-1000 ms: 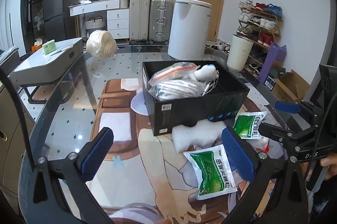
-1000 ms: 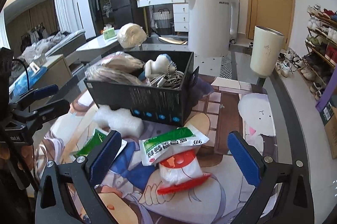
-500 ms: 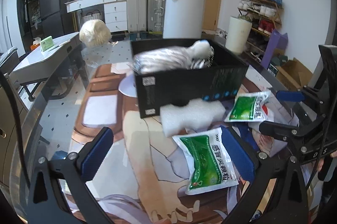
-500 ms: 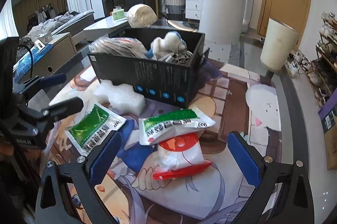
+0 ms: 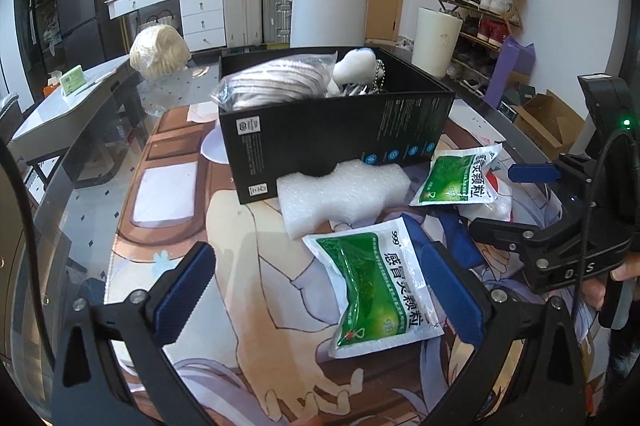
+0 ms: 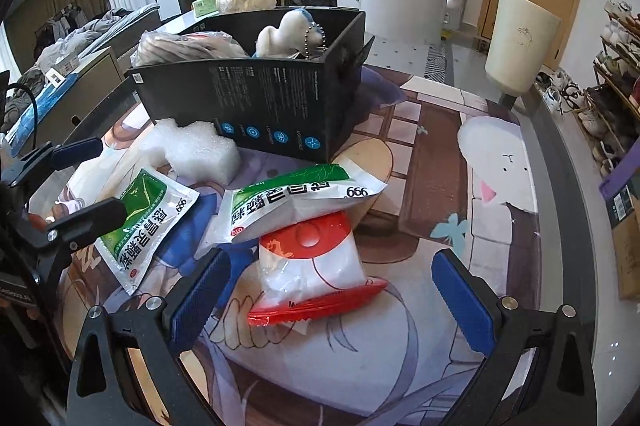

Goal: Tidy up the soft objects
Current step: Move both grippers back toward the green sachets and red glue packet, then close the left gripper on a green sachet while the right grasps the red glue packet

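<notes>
The left tool (image 5: 320,290) is spread wide and empty, low over the worktop (image 5: 80,210) with its printed cartoon mat. Just ahead of it, toward its right finger, lies a flat green-and-white plastic sachet with printed lettering (image 5: 376,290); the sachet's long axis runs away from the tool and slants toward the white foam block (image 5: 344,194) that touches the front wall of the open black cardboard box (image 5: 336,130). That box already holds a clear bag of pale fabric and a small white plush.

Further right, a second green-and-white sachet (image 6: 296,198) lies crosswise, its near edge overlapping a red-and-white plastic packet of white material (image 6: 312,266). The right tool (image 6: 328,294) is also wide and empty, and this packet sits directly between its blue pads, long axis pointing from the tool toward the box.

So each tool has its own nearest piece: left for the flat sachet, right for the red packet, which is better centred. The box lies straight beyond both.
</notes>
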